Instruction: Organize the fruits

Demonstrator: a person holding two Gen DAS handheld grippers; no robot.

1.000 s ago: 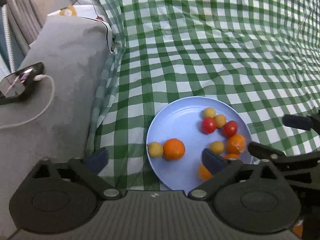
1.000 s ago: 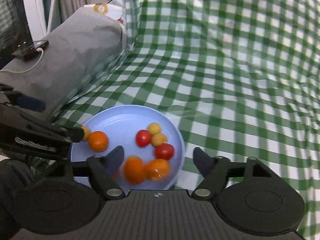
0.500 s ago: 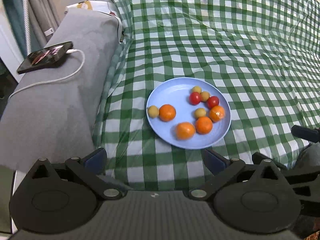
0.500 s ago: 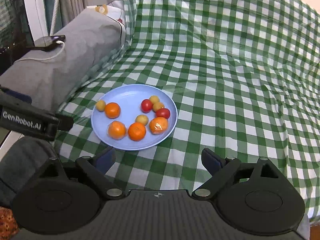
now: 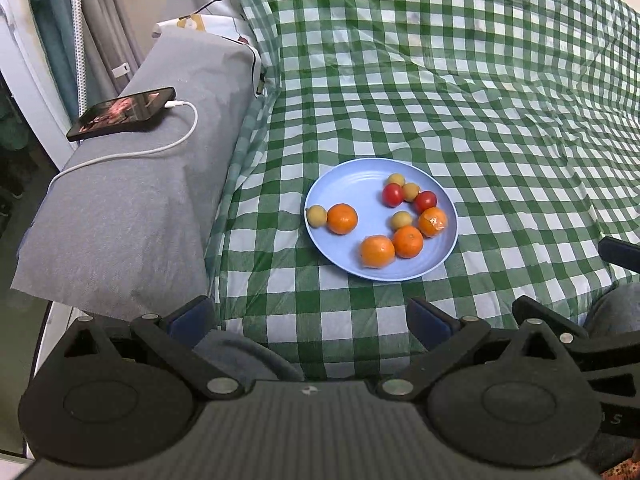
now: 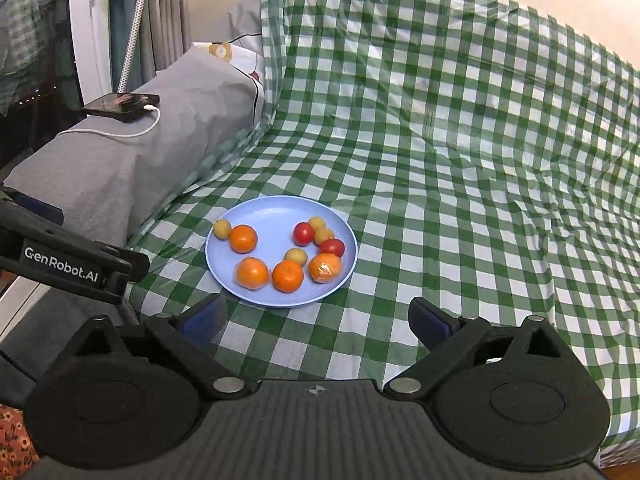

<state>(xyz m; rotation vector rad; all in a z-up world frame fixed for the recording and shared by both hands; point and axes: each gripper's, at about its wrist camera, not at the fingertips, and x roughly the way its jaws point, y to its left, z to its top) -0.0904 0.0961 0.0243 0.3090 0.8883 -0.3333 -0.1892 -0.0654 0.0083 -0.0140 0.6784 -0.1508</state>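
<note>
Green-and-white checked cloth [image 5: 460, 112] covers the whole surface, and a grey cushion [image 5: 132, 208] runs along its left side with a phone [image 5: 122, 113] charging on a white cable [image 5: 136, 151].

We have pulled both tools back since a second ago, when each was low over the blue plate [image 5: 348, 184] with fruit between its fingers. Now the plate sits well in front of us, toward the middle of the cloth. On it, four oranges [image 5: 376, 251], two red tomatoes [image 5: 392, 194] and four small yellow fruits [image 5: 317, 215] lie in loose groups, all inside the rim. No fruit shows on the cloth, so we judge the gathering done or close to it.

Our left gripper [image 5: 310, 316] stands wide open and holds nothing. Our right gripper [image 6: 316, 316] is likewise spread wide and empty, near the plate's near edge.

From the right wrist view we read "GenRobot.AI" in white on the side of the left tool. Two oranges appear wrapped in clear film; no label on them is legible.
</note>
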